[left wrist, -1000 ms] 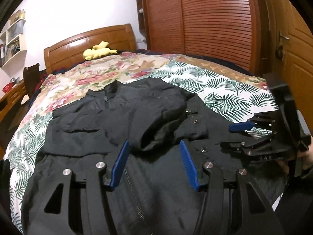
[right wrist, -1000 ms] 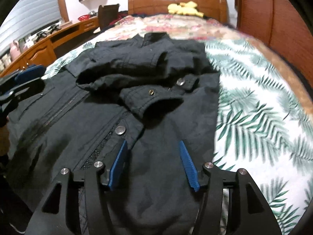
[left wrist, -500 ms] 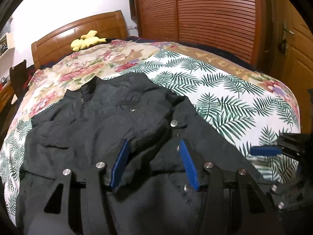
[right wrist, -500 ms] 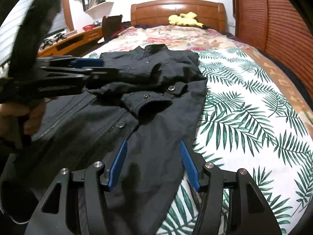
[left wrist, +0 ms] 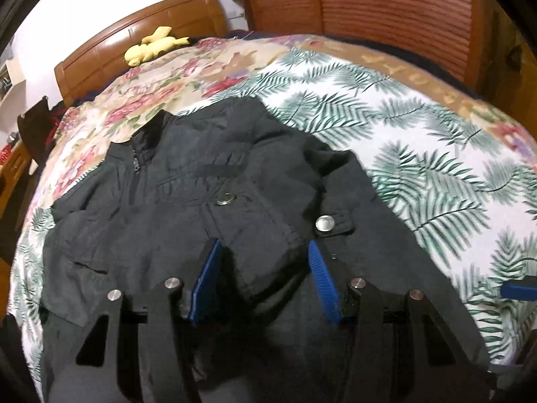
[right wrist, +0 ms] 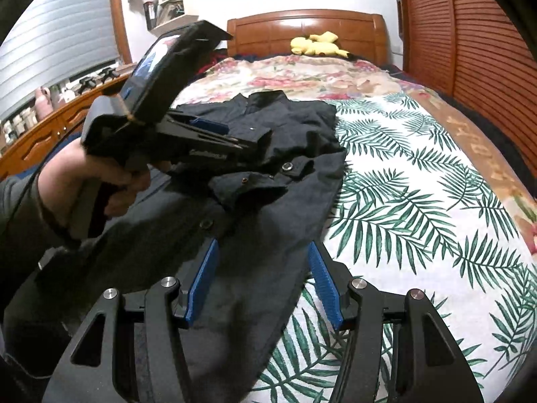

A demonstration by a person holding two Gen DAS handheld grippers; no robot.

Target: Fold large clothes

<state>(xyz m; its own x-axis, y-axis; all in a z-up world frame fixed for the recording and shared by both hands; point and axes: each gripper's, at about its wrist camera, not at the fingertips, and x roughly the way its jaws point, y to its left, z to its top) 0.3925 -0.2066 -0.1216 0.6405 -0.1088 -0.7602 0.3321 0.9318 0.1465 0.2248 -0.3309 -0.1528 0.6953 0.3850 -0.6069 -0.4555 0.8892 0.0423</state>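
Here, tools over black jacket

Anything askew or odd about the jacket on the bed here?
Only the black jacket: one sleeve lies bunched across its front, cuff rumpled, not flat. No damage shows. The yellow plush toy by the headboard looks ordinary.

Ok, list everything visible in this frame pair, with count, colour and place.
jacket: one, black, spread on the bed, a sleeve folded across its front
bedspread: one, white with green palm leaves, floral toward the headboard
headboard: one, brown wood, far end of bed
plush toy: one, yellow, by the headboard
wardrobe doors: slatted reddish wood, beside the bed
wall shelves: white, cluttered
left claw: black, blue pads, open over the sleeve cuff
right claw: same, open over the jacket's edge
hand: one, gripping the left claw's handle
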